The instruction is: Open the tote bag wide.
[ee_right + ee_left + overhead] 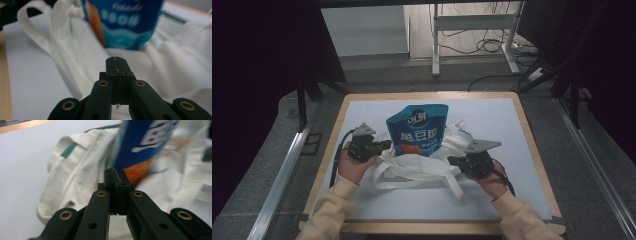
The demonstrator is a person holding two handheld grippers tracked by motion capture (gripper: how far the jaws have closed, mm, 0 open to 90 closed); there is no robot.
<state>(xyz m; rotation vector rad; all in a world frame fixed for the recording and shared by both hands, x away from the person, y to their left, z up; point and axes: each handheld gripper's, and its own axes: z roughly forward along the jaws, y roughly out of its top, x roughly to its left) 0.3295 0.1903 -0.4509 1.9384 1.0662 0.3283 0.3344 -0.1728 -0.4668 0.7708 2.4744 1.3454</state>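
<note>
Both jaws pressed together, the left hand-held gripper (pixel 381 146) and right hand-held gripper (pixel 453 161) flank a blue snack pouch (pixel 419 129) standing in a white tote bag (pixel 412 170).

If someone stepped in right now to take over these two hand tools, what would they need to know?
Left gripper: jaws shut, at the left edge of the white cloth bag; whether it pinches fabric cannot be told.
Right gripper: jaws shut, by the bag's right side, over its handles.
The blue snack pouch lies on top of the bag, not visibly inside it, on the white table mat.
Done: pouch and bag brought together.
Left, probably: open the bag's mouth and slide the pouch in.
</note>
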